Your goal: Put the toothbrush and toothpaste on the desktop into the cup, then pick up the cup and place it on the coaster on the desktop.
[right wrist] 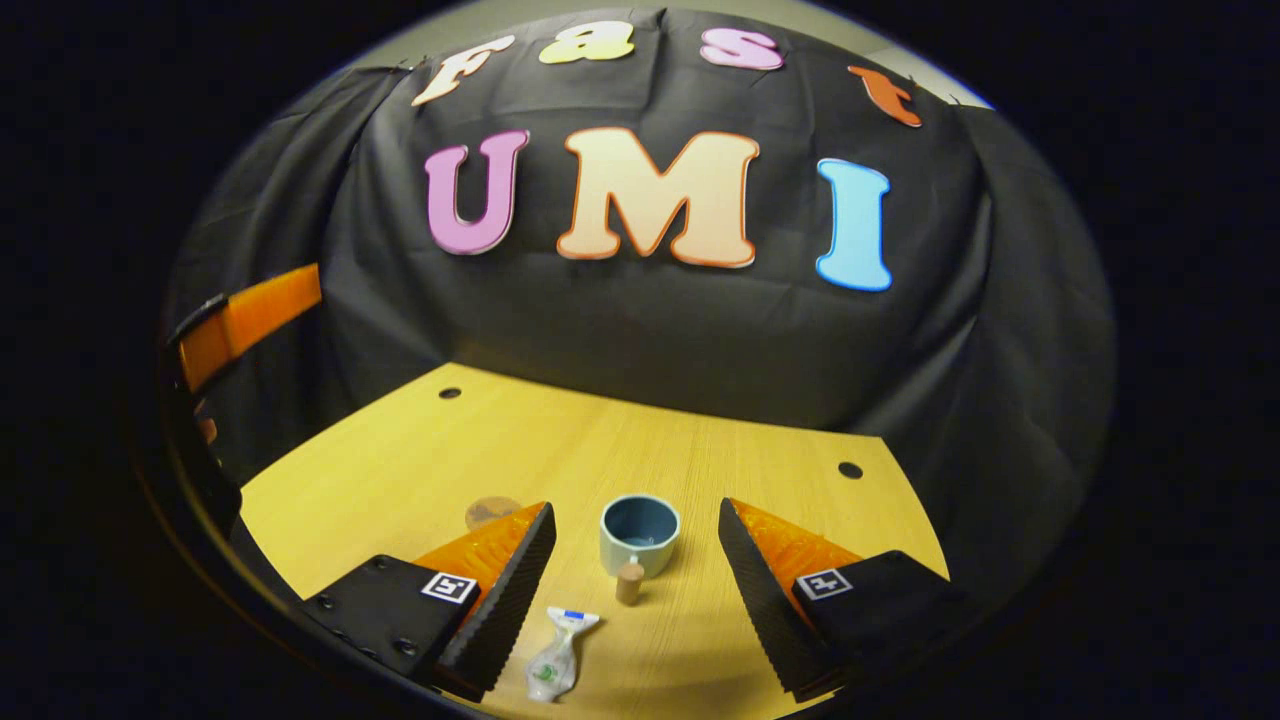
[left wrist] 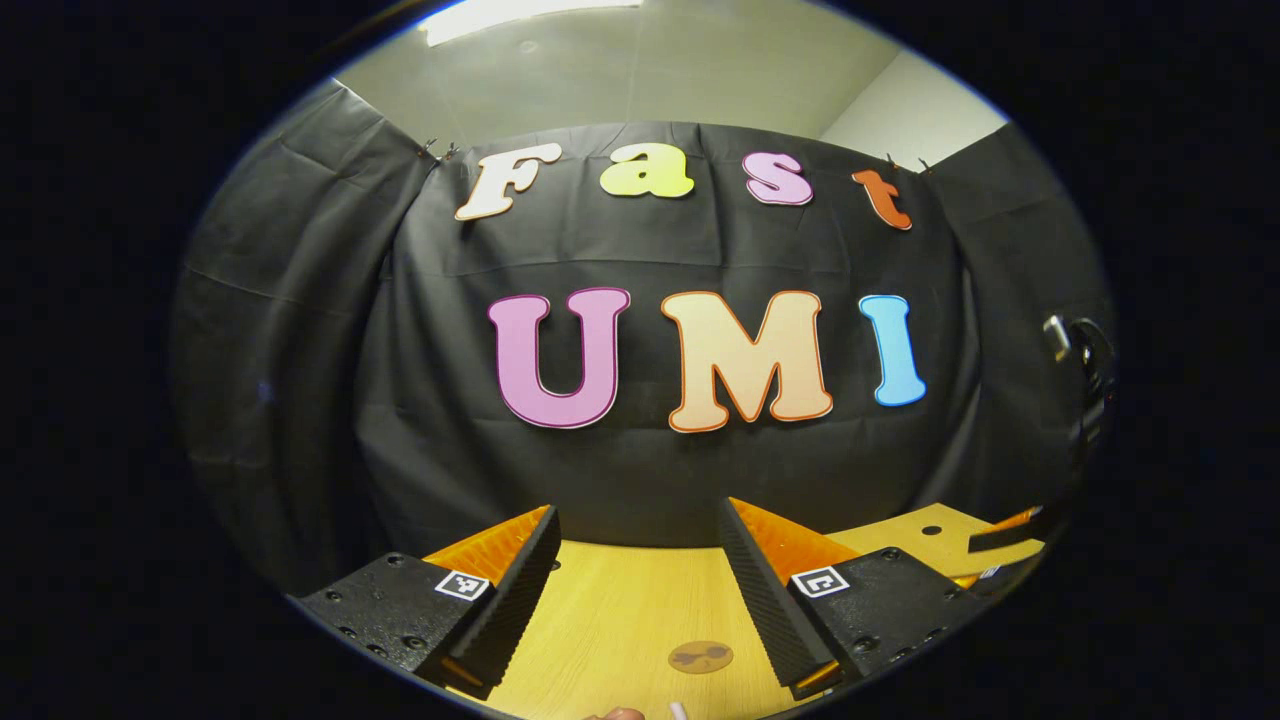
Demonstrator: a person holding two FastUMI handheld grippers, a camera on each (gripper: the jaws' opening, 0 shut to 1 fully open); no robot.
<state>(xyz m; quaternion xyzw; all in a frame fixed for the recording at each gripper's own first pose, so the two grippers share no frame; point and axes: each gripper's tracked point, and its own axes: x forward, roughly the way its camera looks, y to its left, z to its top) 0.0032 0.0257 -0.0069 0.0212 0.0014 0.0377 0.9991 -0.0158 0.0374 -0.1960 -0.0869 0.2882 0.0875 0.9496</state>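
On the counter (right wrist: 420,450) sit one cup (right wrist: 640,533), one toothpaste tube (right wrist: 555,655) at its 7 o'clock and one coaster (right wrist: 490,511) at 9, both claws, left (left wrist: 637,590) and right (right wrist: 637,590), wide and empty.

Dim booth, overhead ceiling light (left wrist: 530,15), strong fisheye edge-warping.
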